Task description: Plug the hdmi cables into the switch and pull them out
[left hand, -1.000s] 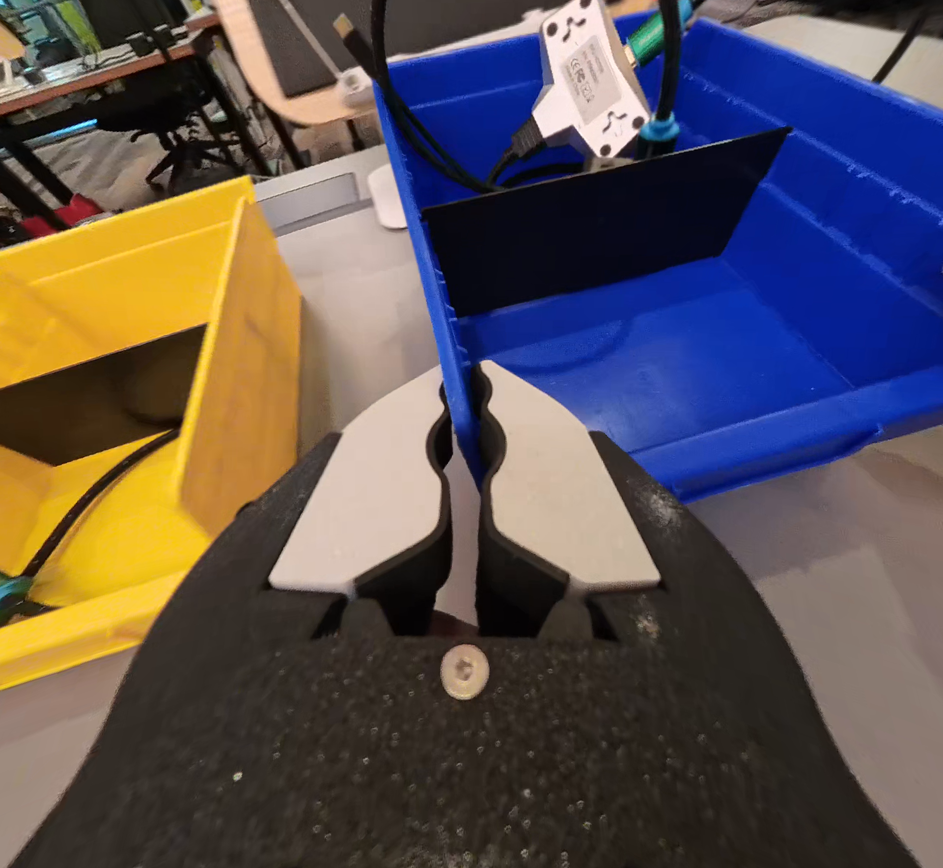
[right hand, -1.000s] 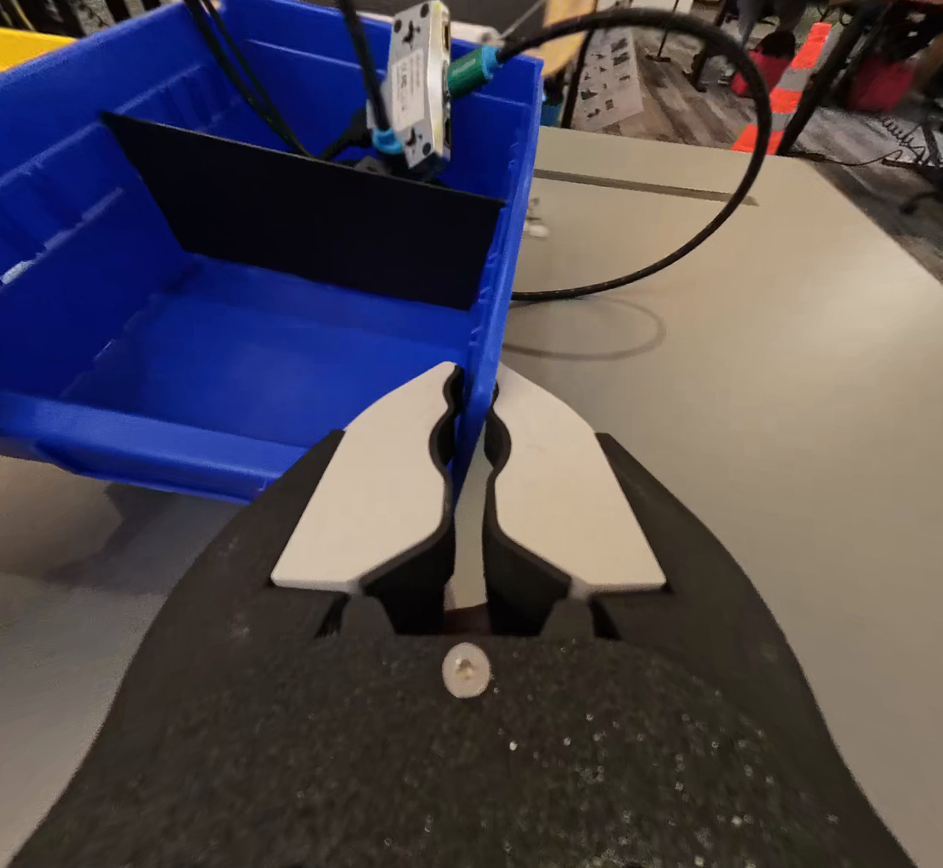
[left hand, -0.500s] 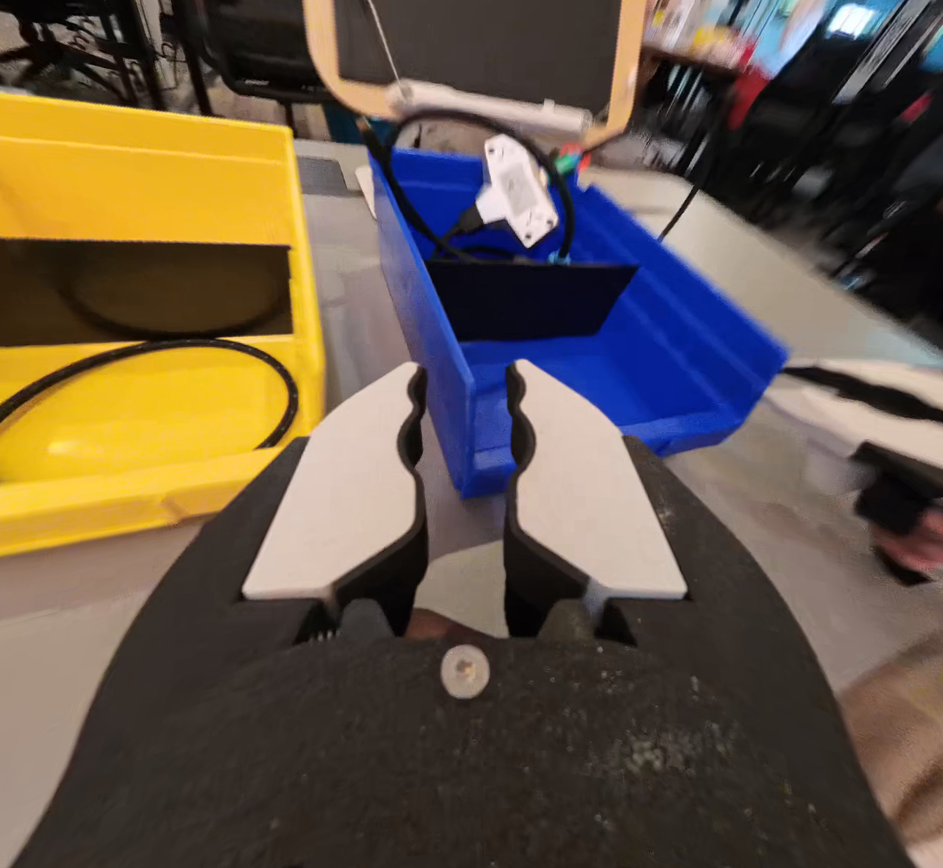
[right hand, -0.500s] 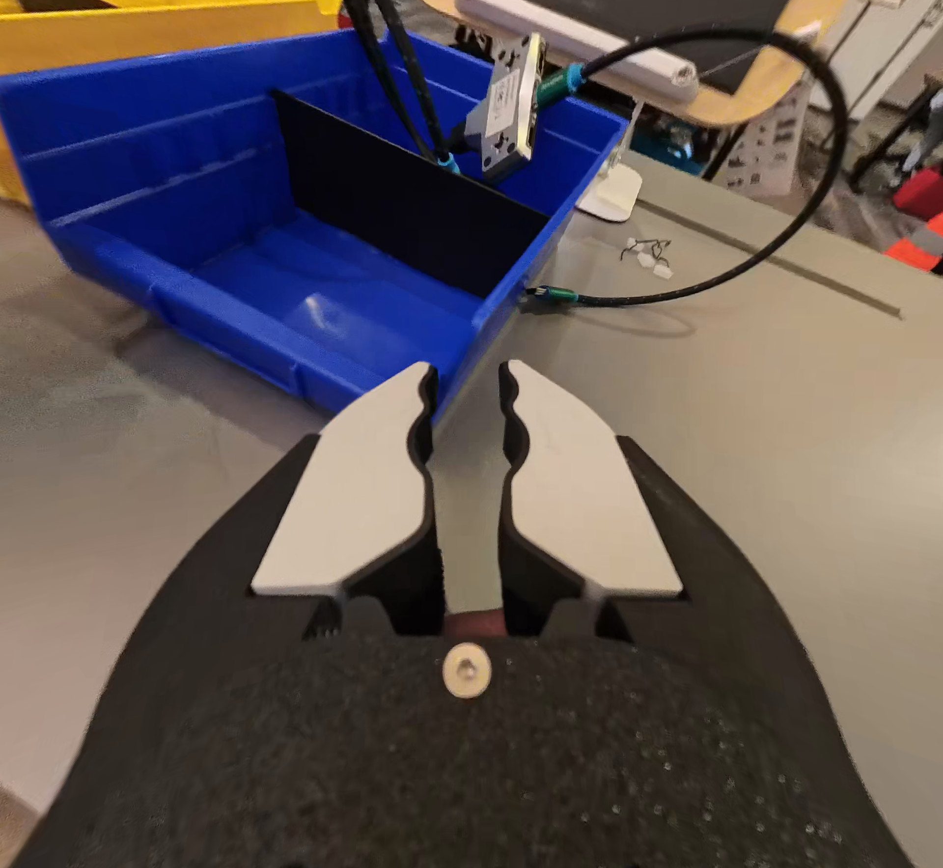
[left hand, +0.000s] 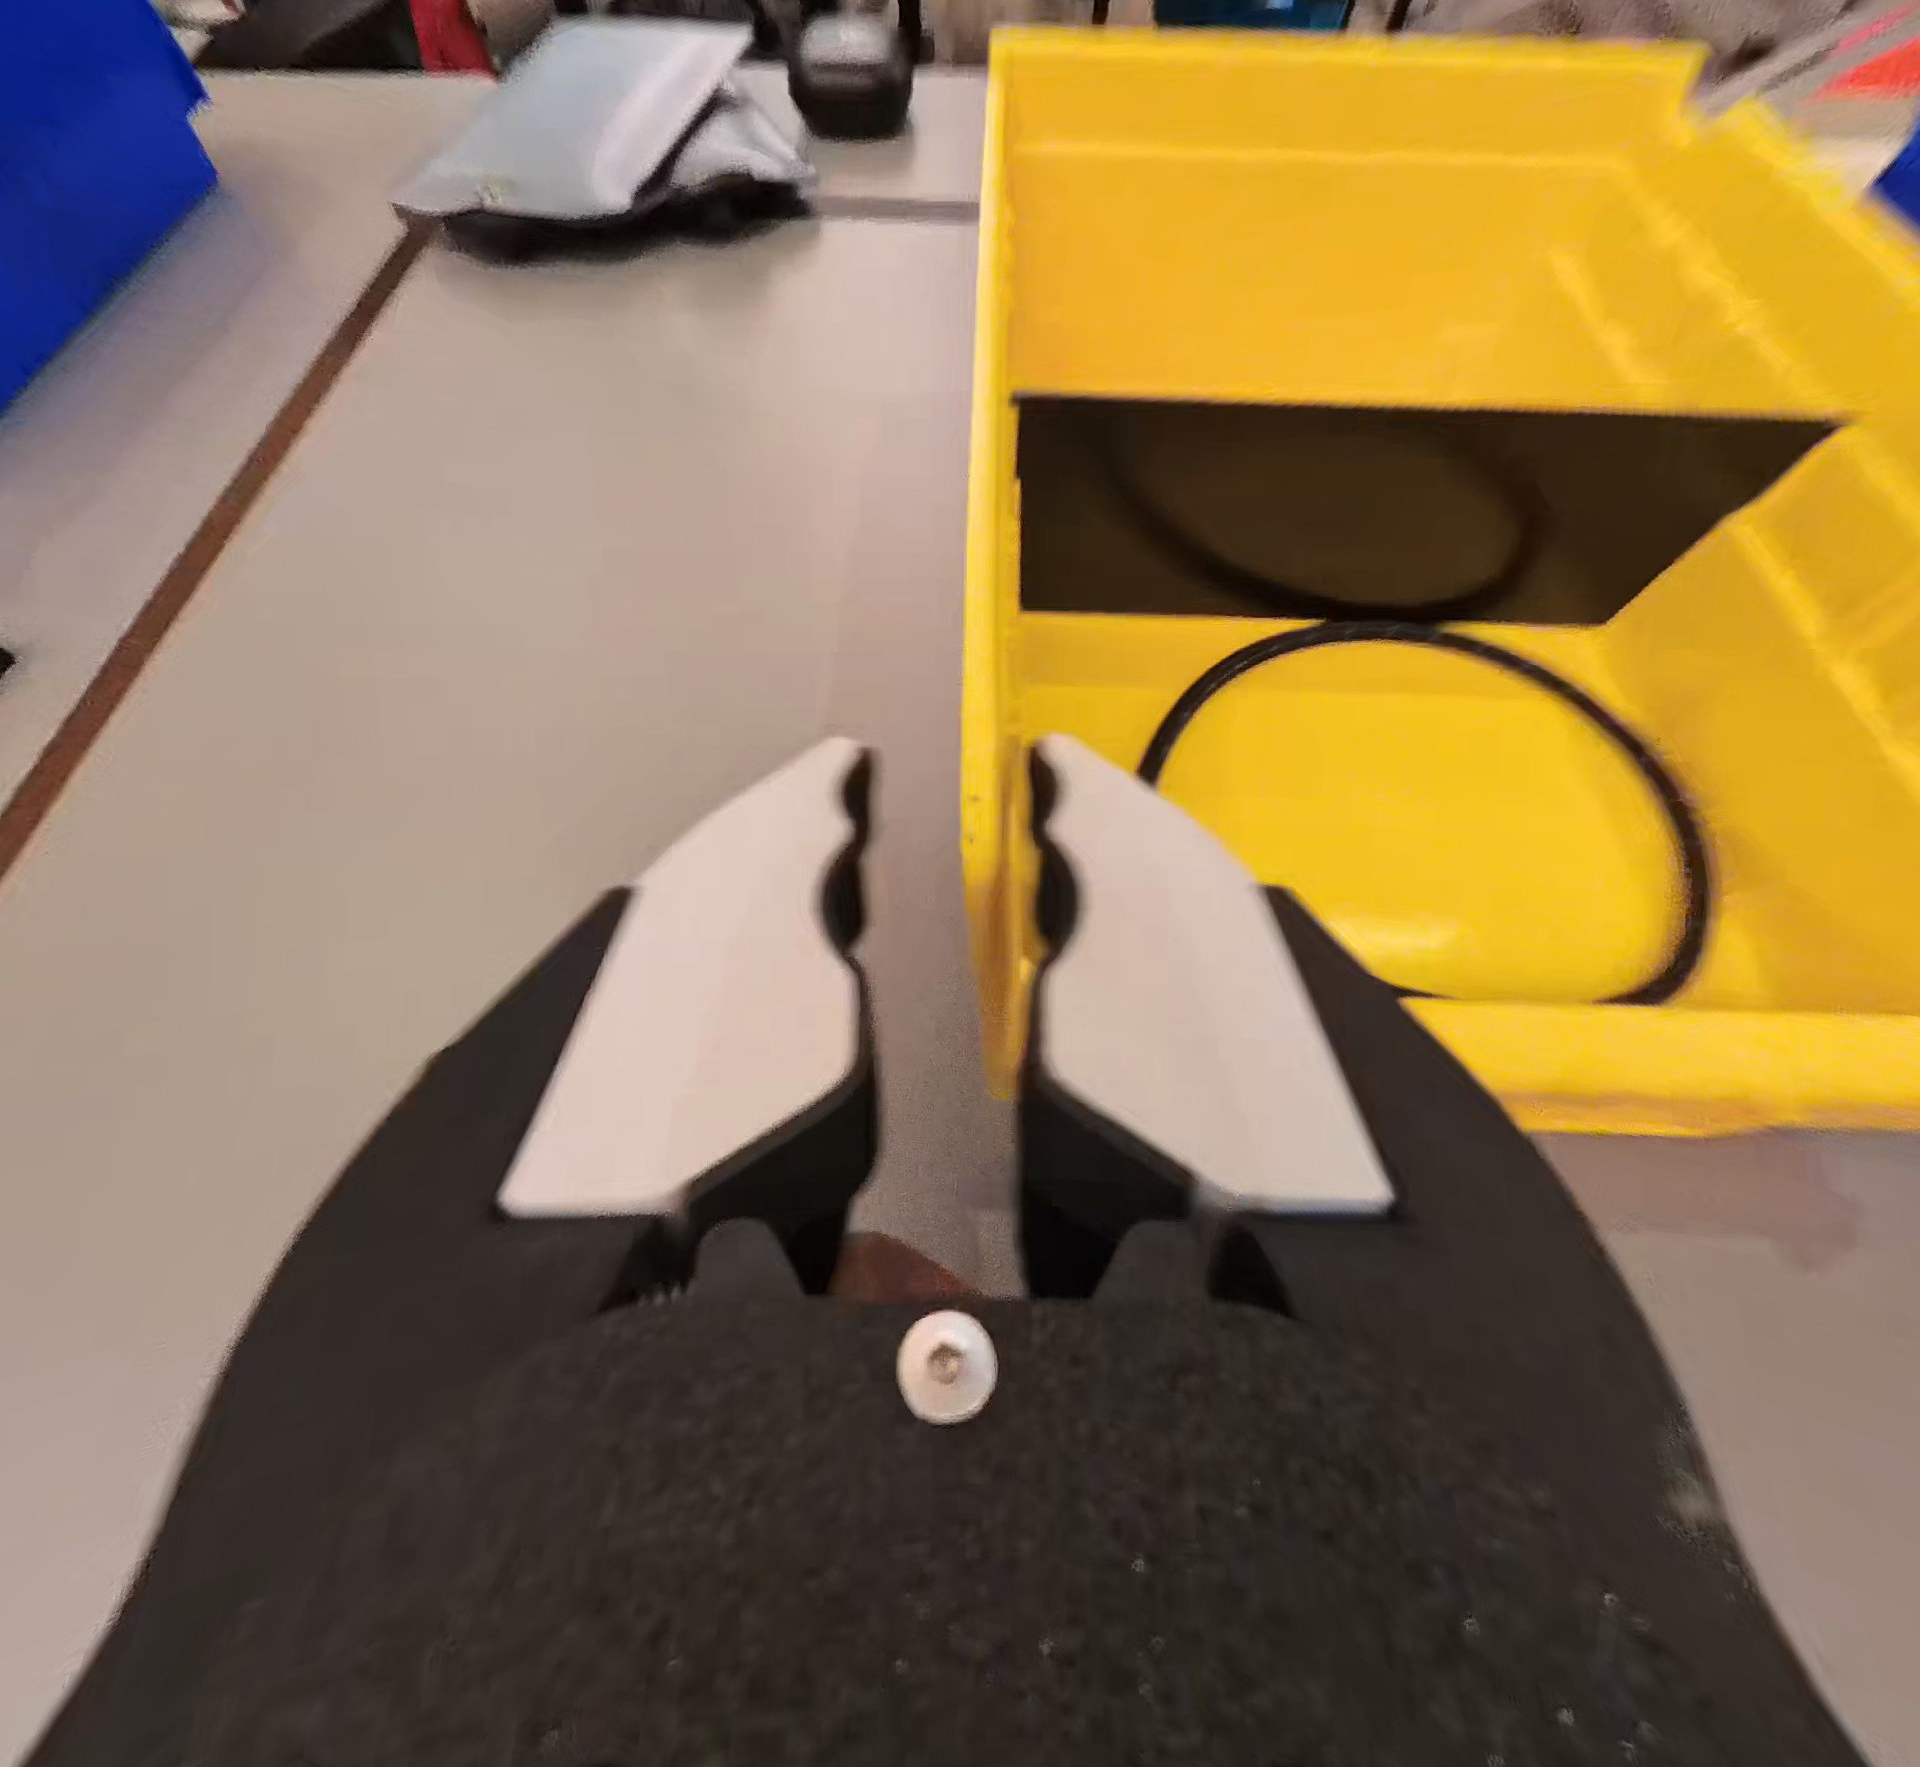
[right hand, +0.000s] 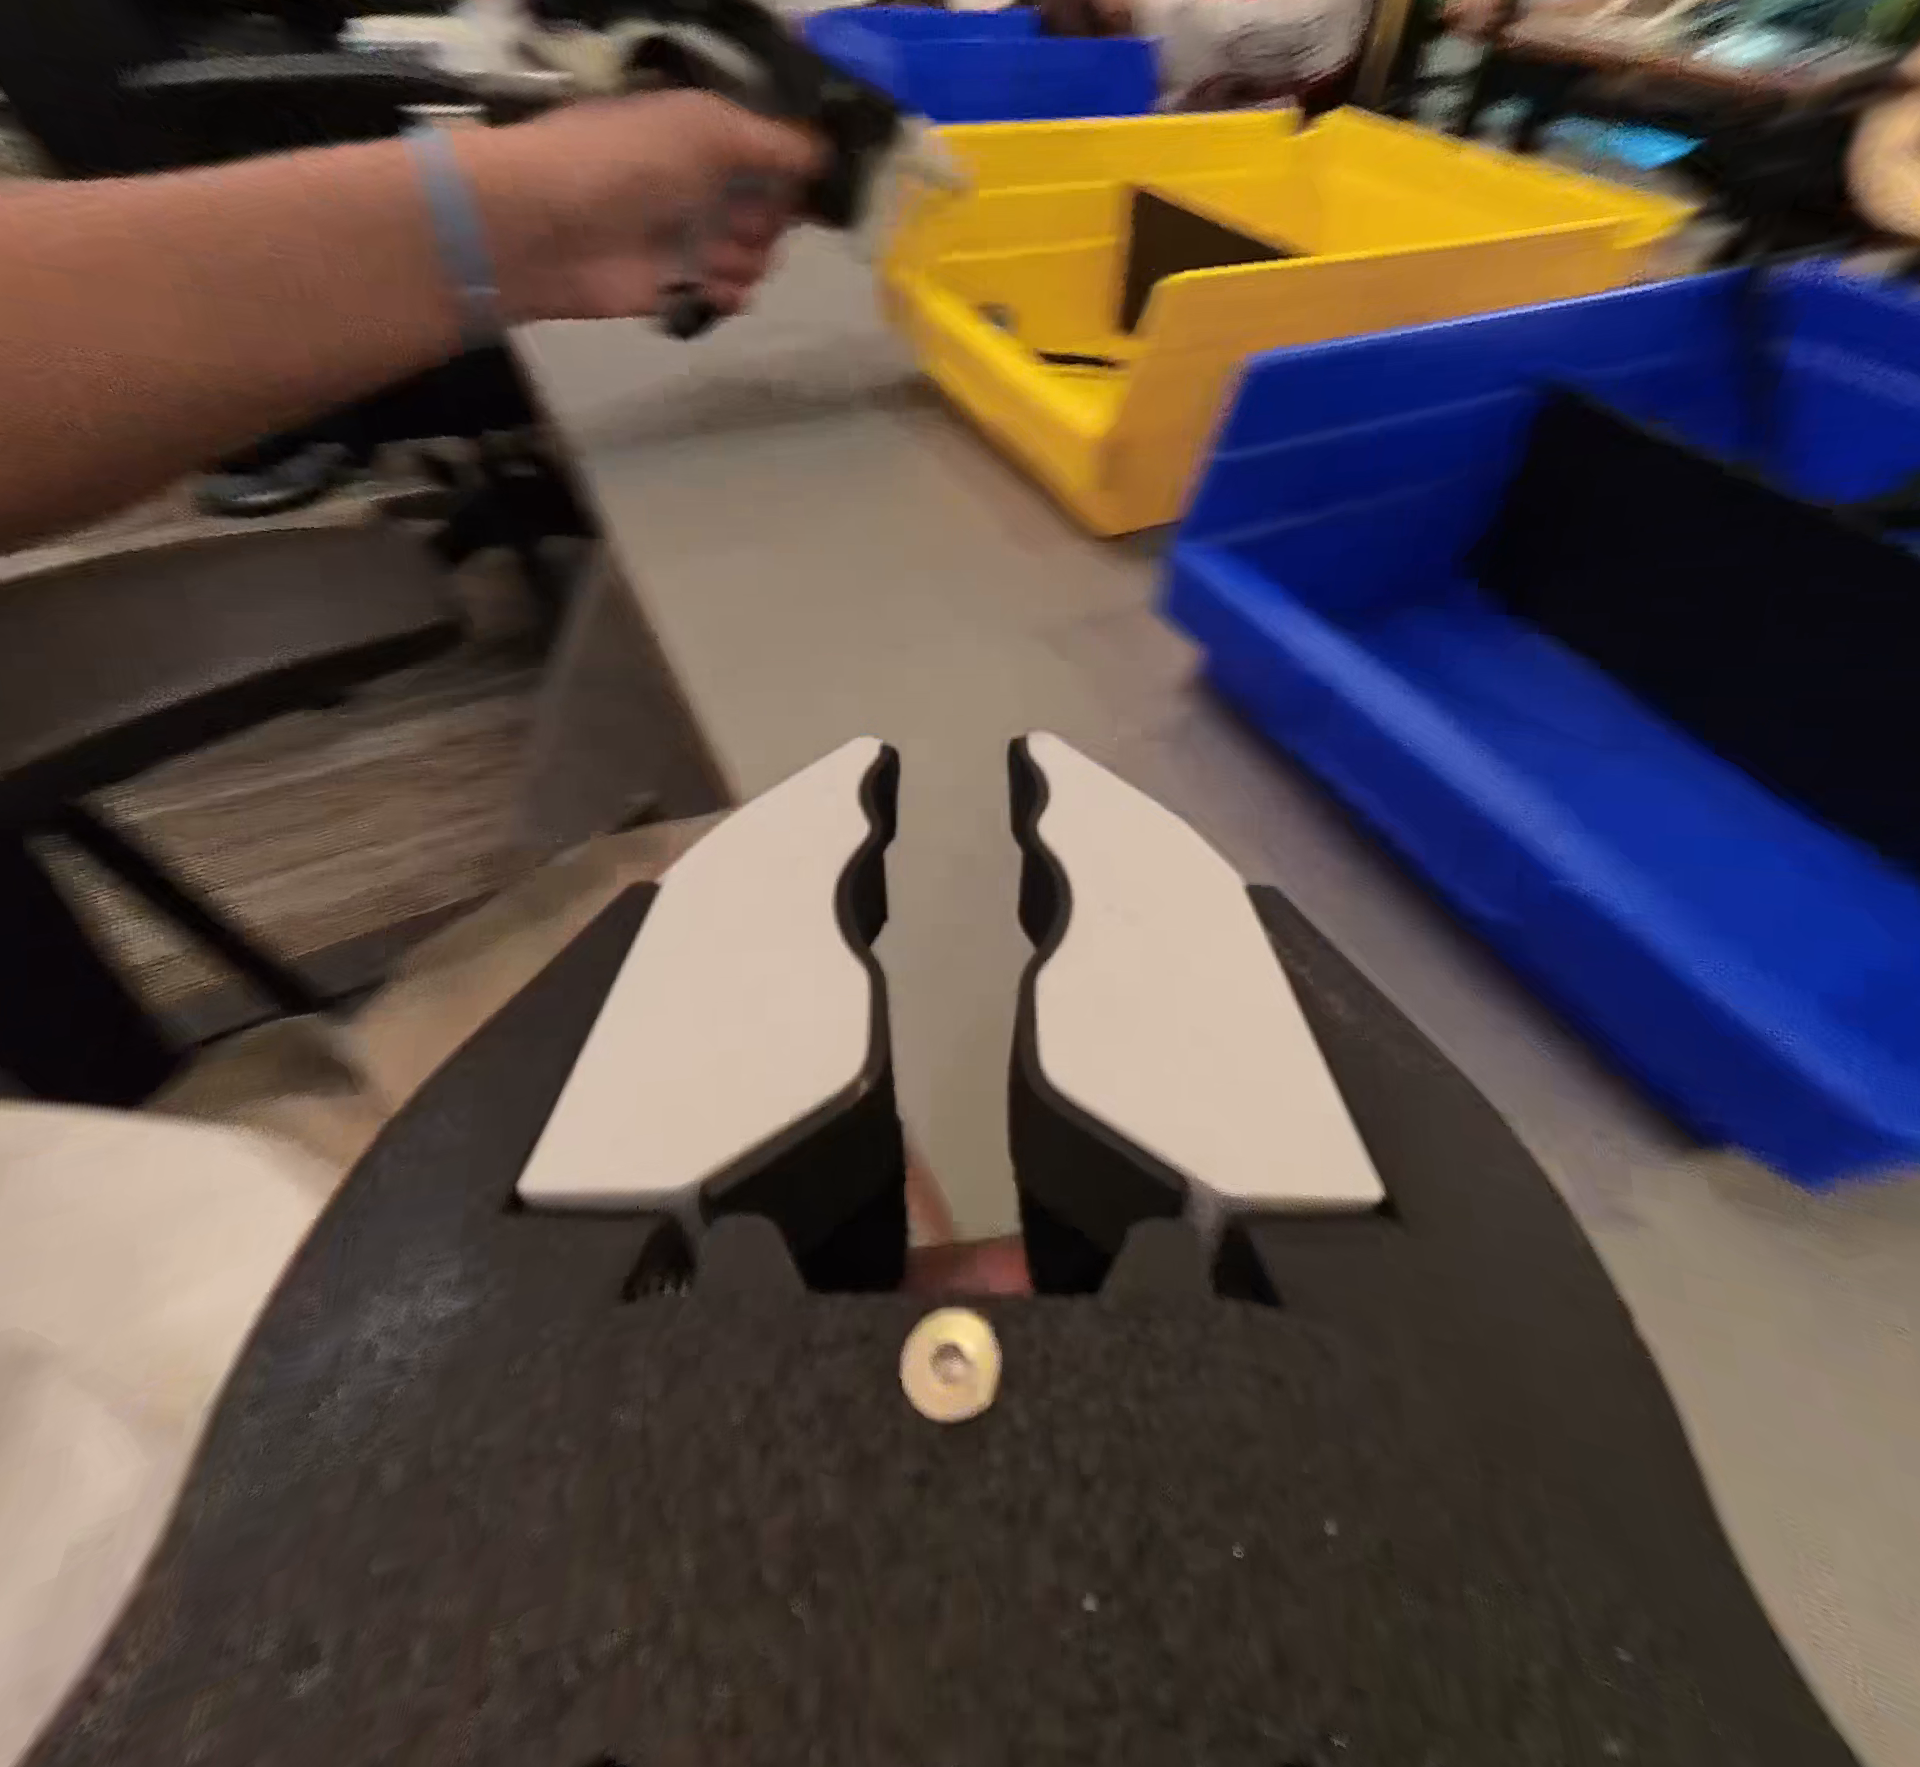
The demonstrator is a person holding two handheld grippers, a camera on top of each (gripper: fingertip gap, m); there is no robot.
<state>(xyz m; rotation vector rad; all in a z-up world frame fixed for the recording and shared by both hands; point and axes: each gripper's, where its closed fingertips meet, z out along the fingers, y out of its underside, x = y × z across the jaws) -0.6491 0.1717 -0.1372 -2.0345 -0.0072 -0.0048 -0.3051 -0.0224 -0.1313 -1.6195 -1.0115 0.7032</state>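
The switch shows in no view. A black cable (left hand: 1688,844) lies looped in the front part of a yellow bin (left hand: 1351,263), ahead of its black divider (left hand: 1351,512). My left gripper (left hand: 948,761) is open and empty, with its fingertips either side of the yellow bin's near left corner. My right gripper (right hand: 945,751) is open and empty above the grey table (right hand: 883,574), left of a blue bin (right hand: 1558,782) with a black divider (right hand: 1714,595). The right wrist view is blurred by motion.
A person's hand (right hand: 623,200) and forearm reach across the upper left of the right wrist view. The yellow bin (right hand: 1299,335) stands behind the blue one. A grey pouch (left hand: 613,128) and another blue bin (left hand: 73,159) sit at the table's far side. Chairs stand beyond. The grippers' ends are close to 40 cm from one another.
Both grippers have let go of the blue bin's walls, opened and swung left. The switch and its cables have left both views. The left now faces the yellow bin.
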